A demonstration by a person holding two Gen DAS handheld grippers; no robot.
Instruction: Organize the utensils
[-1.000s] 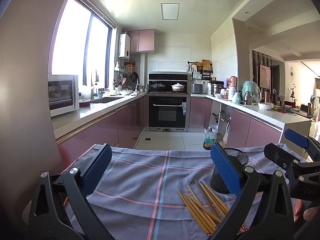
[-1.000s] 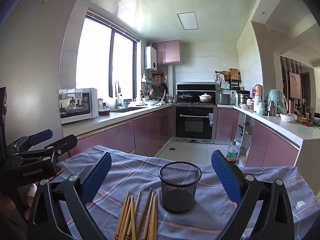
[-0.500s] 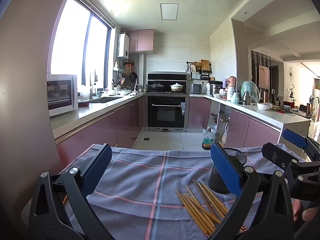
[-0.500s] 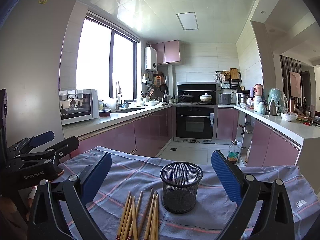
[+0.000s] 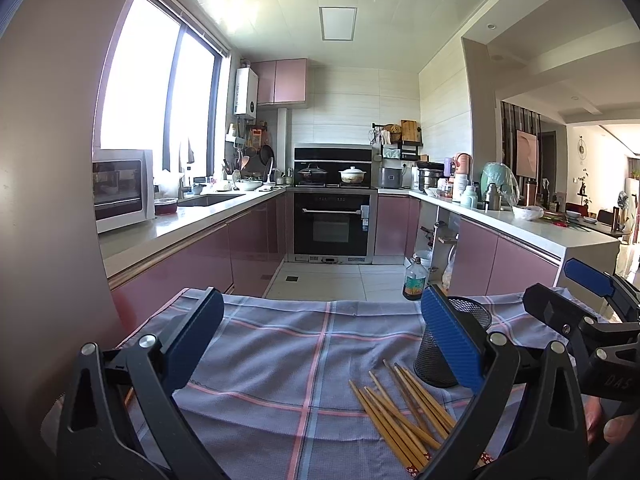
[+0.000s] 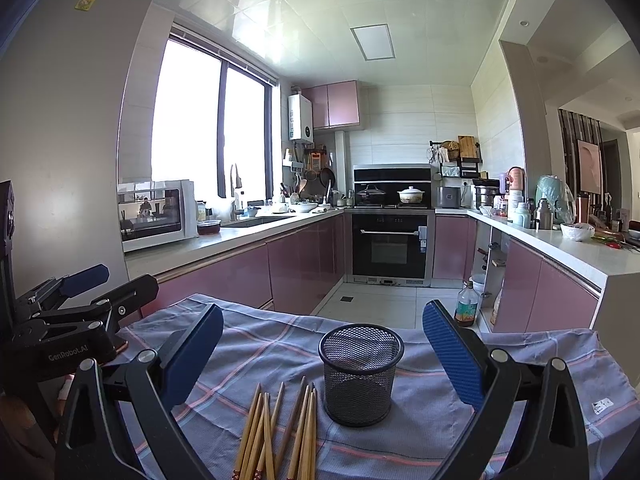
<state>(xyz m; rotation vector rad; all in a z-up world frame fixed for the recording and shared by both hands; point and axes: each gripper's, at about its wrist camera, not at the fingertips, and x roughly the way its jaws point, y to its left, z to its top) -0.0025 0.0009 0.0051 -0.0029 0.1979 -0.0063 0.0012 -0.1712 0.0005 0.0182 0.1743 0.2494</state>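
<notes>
Several wooden chopsticks (image 6: pixel 280 432) lie loose on a blue checked cloth (image 6: pixel 440 432), just left of an upright black mesh cup (image 6: pixel 360 376) that looks empty. In the left wrist view the chopsticks (image 5: pixel 404 412) lie at lower right, with the cup (image 5: pixel 444 344) partly hidden behind my blue finger pad. My left gripper (image 5: pixel 320 344) is open and empty above the cloth (image 5: pixel 280 360). My right gripper (image 6: pixel 320 360) is open and empty, its jaws standing either side of the cup and chopsticks. Each gripper shows in the other's view, the right (image 5: pixel 588 308) and the left (image 6: pixel 88 292).
The clothed table ends at a far edge, with kitchen floor beyond it. Pink cabinets and counters run along both sides to a black oven (image 5: pixel 332 224). A microwave (image 6: pixel 154 212) sits on the left counter. An oil bottle (image 6: pixel 466 306) stands on the floor.
Both views have drifted slightly, with the table contents sitting a little higher in frame. Both grippers stay open and empty. The chopsticks and cup have not moved.
</notes>
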